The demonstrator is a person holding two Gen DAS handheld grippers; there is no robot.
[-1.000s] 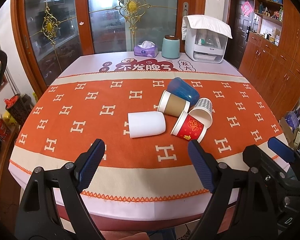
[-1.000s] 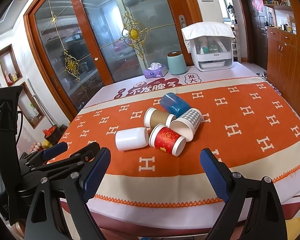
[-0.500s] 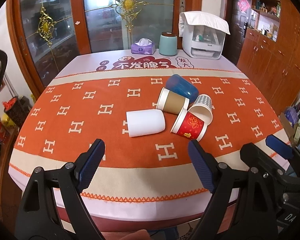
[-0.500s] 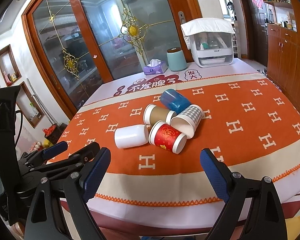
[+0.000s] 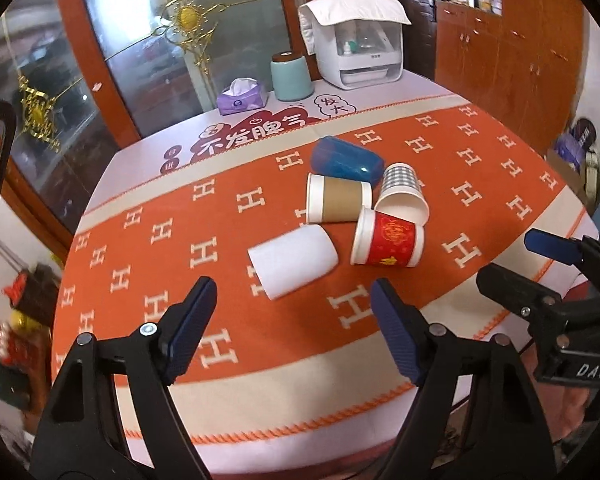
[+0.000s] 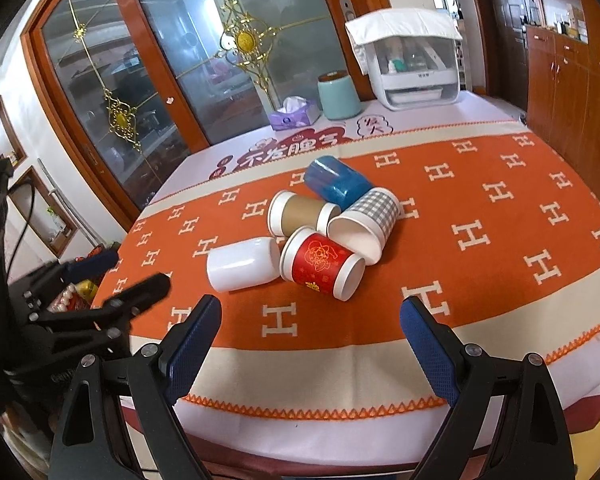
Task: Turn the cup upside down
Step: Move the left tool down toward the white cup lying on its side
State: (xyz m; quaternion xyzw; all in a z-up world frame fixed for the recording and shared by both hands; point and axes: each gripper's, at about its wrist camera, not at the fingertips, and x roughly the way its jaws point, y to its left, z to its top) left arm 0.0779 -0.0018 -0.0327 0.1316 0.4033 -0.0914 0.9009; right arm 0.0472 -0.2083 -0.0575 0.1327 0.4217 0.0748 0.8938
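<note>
1. Both views have swung in closer to the cups since a second ago; cups themselves haven't budged
2. Left tool [image 5: 292, 312] and right tool [image 6: 310, 320] both spread wide, holding nothing
3. White cup [image 5: 293, 262] lies on its side at 12 o'clock from the left tool, left of the pile on the bench [image 5: 140, 240], so nothing flipped yet

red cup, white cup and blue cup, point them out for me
red cup [image 6: 320, 261], right wrist view, on its printed side wall
white cup [image 5: 294, 262], left wrist view, on the middle of its side
blue cup [image 5: 346, 159], left wrist view, on its upper side wall
</note>
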